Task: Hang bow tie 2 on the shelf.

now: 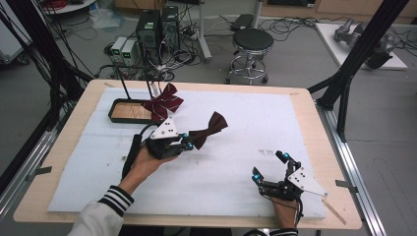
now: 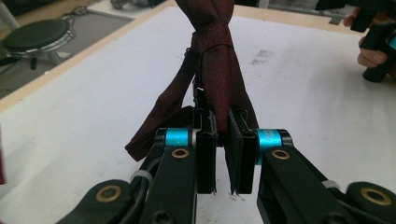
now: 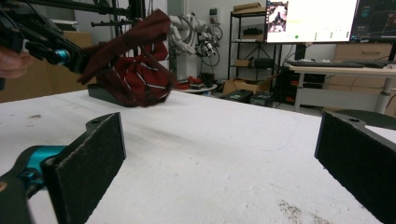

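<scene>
The left gripper (image 1: 188, 141), clamped on one wing of the dark maroon bow tie (image 1: 209, 129), holds it above the white mat just right of the black tray (image 1: 118, 109), its long axis pointing away from the wide-open right gripper (image 1: 269, 167).

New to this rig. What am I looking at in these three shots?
No robot arm: a person holds a two-jaw gripper in each hand. The high view looks down on the white-covered table; the other two pictures come from cameras riding on each gripper, looking along its jaws. The left gripper is shut on one wing of a dark red bow tie, lifted off the table. The right gripper rests near the front edge, jaws wide open, holding nothing. At the back left, a striped bow tie lies on the edge of a black tray.
</scene>
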